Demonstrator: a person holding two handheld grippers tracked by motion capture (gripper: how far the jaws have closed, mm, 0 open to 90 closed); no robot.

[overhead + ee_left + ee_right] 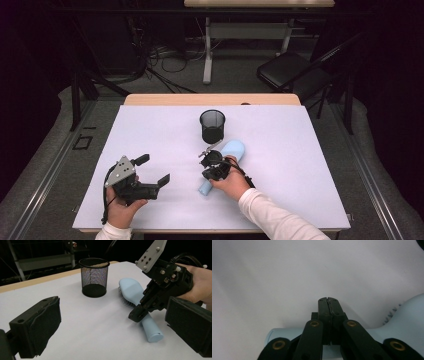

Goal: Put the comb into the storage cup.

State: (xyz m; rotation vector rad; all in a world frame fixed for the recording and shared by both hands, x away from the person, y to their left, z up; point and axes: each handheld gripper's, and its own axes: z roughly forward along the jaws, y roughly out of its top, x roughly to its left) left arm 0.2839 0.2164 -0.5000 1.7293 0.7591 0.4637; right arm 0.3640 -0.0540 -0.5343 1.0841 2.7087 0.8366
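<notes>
A light blue hairbrush [233, 149] lies bristles-down on the white mat, its handle pointing toward the person. My right gripper [207, 172] rests over the handle with its jaws shut pad to pad. In the right gripper view the closed tips [329, 300] meet above the mat, and the brush [409, 315] passes underneath them. The left gripper view shows that gripper [136, 315] lying across the brush [131, 290]. My left gripper [152, 170] sits at the front left of the mat, open and holding nothing, its black pads [40, 325] wide apart.
A black mesh pen cup [212, 126] stands upright just behind the brush head, also the cup [94, 277] in the left gripper view. The white mat [150, 130] covers a wooden table. A folding chair [292, 70] and another desk stand beyond the far edge.
</notes>
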